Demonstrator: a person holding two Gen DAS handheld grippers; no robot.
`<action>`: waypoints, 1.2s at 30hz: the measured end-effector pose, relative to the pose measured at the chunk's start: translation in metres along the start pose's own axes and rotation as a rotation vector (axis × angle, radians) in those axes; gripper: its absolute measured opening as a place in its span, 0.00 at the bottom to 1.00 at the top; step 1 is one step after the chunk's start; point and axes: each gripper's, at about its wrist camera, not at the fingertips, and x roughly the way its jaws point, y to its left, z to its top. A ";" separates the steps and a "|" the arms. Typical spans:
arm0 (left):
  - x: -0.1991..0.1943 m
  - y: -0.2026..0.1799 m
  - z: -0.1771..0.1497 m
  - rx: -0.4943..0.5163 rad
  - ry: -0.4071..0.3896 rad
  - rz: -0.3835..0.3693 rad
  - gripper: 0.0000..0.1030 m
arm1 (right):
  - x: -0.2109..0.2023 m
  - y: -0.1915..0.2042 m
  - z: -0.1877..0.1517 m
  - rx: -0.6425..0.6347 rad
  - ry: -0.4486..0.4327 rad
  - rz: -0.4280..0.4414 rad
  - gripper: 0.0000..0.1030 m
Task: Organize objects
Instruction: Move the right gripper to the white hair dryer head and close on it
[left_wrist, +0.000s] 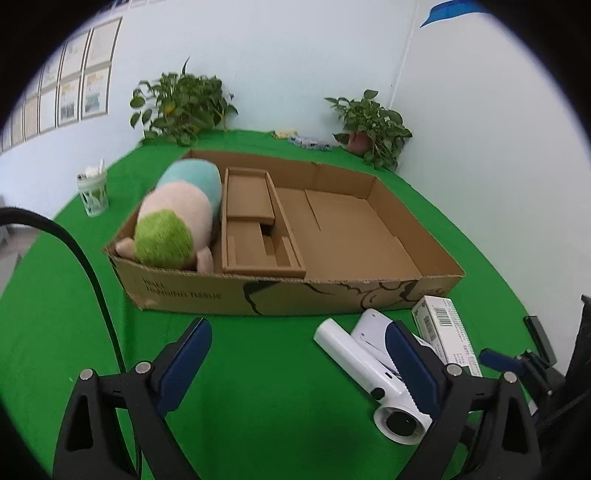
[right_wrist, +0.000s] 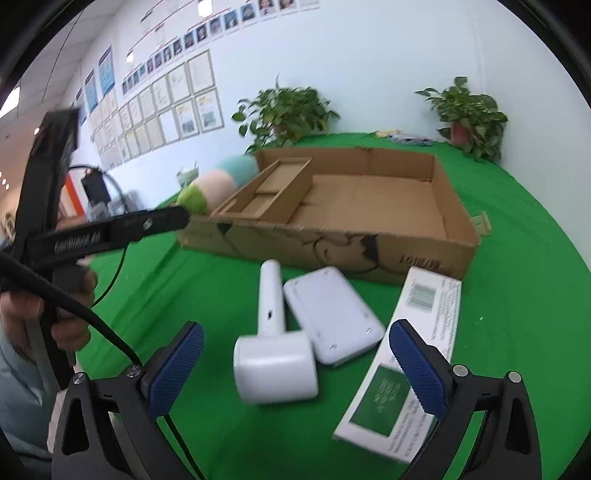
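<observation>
A shallow cardboard box (left_wrist: 369, 291) (right_wrist: 332, 247) lies on the green cloth. A plush toy (left_wrist: 173, 221) (right_wrist: 210, 188) with green hair lies in its left compartment. In front of the box lie a white hammer-shaped device (left_wrist: 369, 365) (right_wrist: 273, 343), a flat white case (right_wrist: 332, 314) and a white-and-green carton (left_wrist: 443, 328) (right_wrist: 410, 354). My left gripper (left_wrist: 299, 362) is open and empty above the cloth, left of the white device. My right gripper (right_wrist: 295, 365) is open and empty, its jaws on either side of the device's head.
Two potted plants (left_wrist: 184, 107) (left_wrist: 369, 129) stand at the back by the wall. A green cup (left_wrist: 92, 192) stands left of the box. The left gripper's body (right_wrist: 92, 236) and a hand show at the left in the right wrist view. A small packet (left_wrist: 306, 142) lies at the back.
</observation>
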 end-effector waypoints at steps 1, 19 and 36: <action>0.004 0.003 -0.002 -0.024 0.024 -0.024 0.93 | 0.005 0.005 -0.003 -0.017 0.015 -0.005 0.93; 0.018 0.048 -0.009 -0.193 0.142 -0.125 0.92 | 0.050 0.058 -0.018 -0.129 0.177 0.039 0.60; 0.085 0.005 -0.034 -0.185 0.427 -0.351 0.85 | 0.074 0.069 -0.019 -0.035 0.159 0.014 0.98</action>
